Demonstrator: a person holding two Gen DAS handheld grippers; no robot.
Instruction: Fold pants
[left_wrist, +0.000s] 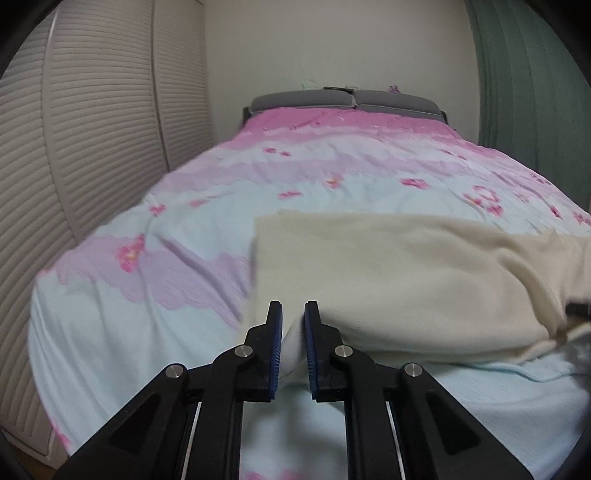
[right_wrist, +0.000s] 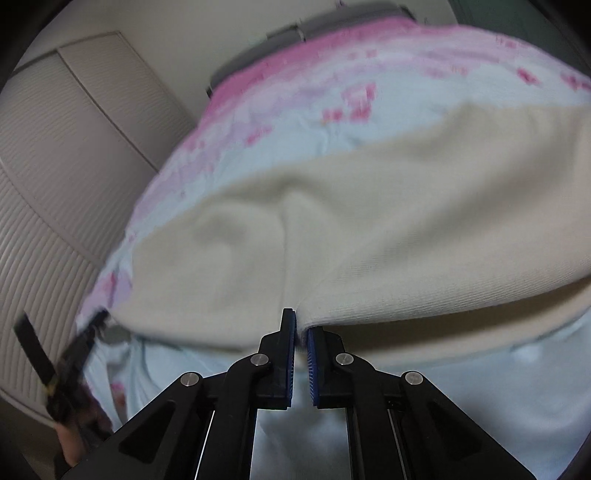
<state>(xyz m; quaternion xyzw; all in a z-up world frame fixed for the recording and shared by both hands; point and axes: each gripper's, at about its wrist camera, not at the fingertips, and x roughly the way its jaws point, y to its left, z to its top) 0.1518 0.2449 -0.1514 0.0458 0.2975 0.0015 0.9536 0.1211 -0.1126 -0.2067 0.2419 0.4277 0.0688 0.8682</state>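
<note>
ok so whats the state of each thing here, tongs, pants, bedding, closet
left tongs: shut on the cream pants
right tongs: shut on the pants' near edge
cream pants: near edge lifted, rest lying on the bed
floral bedspread: spread out, lightly wrinkled
louvered closet doors: closed

A pink-and-blue floral bedspread (left_wrist: 207, 221) covers the bed, grey headboard (left_wrist: 343, 99) behind, louvred closet doors (left_wrist: 92, 129) alongside, green curtain (left_wrist: 524, 81) opposite.
</note>
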